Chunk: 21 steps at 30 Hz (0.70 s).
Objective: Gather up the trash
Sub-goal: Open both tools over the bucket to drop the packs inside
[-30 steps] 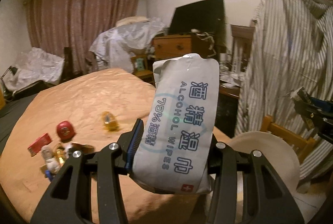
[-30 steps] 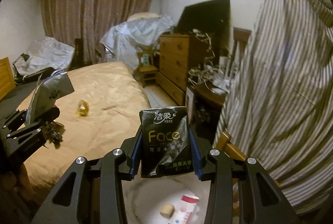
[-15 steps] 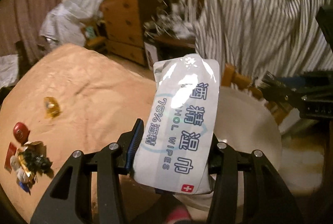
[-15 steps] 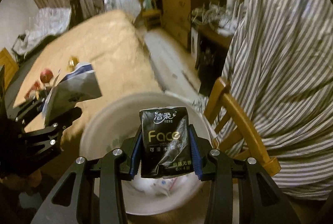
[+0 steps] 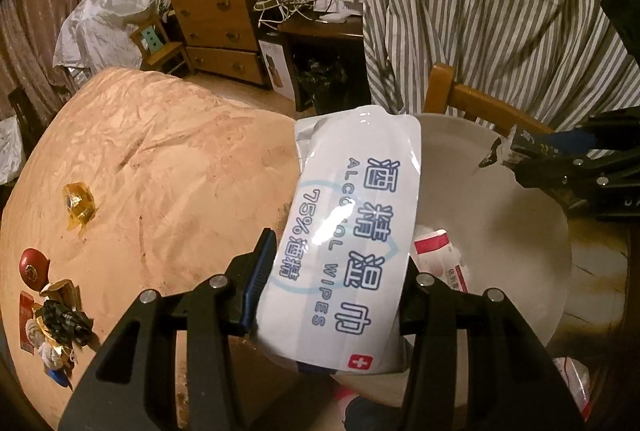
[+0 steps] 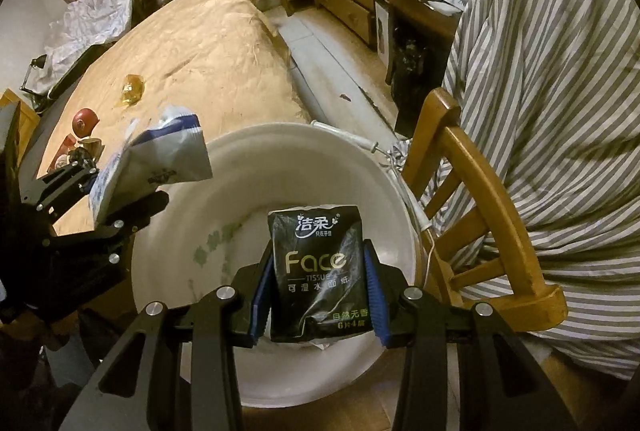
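Observation:
My left gripper (image 5: 336, 283) is shut on a white alcohol wipes packet (image 5: 352, 231) and holds it over the near rim of a white basin (image 5: 520, 231); that packet also shows in the right wrist view (image 6: 160, 159). My right gripper (image 6: 318, 295) is shut on a black Face tissue packet (image 6: 318, 267) above the basin (image 6: 248, 167). A red-and-white wrapper (image 5: 440, 263) lies inside the basin. More trash lies on the bed: a yellow wrapper (image 5: 78, 205), a red round piece (image 5: 34, 265) and a heap of wrappers (image 5: 56, 327).
The orange bed (image 5: 180, 171) is left of the basin. A wooden chair (image 6: 480, 199) draped with a striped cloth (image 6: 560, 91) stands right of it. A wooden dresser (image 5: 216, 15) and a cluttered dark desk (image 5: 320, 23) stand behind.
Both grippers have swung down and right from the bed toward the basin, each still holding its packet. They now hang above the basin.

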### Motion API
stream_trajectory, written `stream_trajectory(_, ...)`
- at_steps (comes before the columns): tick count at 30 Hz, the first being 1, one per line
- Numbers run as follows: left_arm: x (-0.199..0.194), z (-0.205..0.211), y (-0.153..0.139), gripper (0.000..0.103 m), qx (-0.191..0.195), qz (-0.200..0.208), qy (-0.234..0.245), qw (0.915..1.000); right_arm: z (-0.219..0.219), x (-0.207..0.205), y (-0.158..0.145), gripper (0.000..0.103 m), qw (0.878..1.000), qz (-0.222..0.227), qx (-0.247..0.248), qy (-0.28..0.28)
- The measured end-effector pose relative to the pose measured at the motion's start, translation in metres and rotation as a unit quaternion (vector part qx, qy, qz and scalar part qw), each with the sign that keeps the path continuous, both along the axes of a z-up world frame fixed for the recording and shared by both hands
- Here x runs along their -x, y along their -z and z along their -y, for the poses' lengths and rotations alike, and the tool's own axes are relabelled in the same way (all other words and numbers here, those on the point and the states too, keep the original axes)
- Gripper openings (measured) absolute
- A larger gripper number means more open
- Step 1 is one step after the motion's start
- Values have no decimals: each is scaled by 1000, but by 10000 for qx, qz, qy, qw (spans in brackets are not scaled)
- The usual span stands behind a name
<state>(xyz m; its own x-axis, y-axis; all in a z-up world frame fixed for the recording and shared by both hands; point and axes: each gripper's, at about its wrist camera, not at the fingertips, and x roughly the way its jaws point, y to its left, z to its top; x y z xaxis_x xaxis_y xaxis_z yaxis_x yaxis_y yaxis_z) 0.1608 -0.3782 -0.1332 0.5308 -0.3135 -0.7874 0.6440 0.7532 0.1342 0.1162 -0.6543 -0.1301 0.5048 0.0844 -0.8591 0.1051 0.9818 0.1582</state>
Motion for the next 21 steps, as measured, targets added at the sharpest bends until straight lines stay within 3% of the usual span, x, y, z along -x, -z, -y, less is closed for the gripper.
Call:
stream_trajectory(4,-1,0,1,51,-12,24,-34,10000,-3,-2,-1,43,10000,40,-25,-25)
stream_trajectory(7,-1,-1,-1,83,29,95,-17,9999,-3,-1,-2,52,9999,111,-110,-1)
stream_trajectory(9,-1,-2,-2,84,64,118,-57,9999,-2,1,-5,56,9998,178,-130,17)
stream_trajectory(21,0,-8,-4,84,101,124,-107,9998,-7,9,-13,56,9993,331,-163,6)
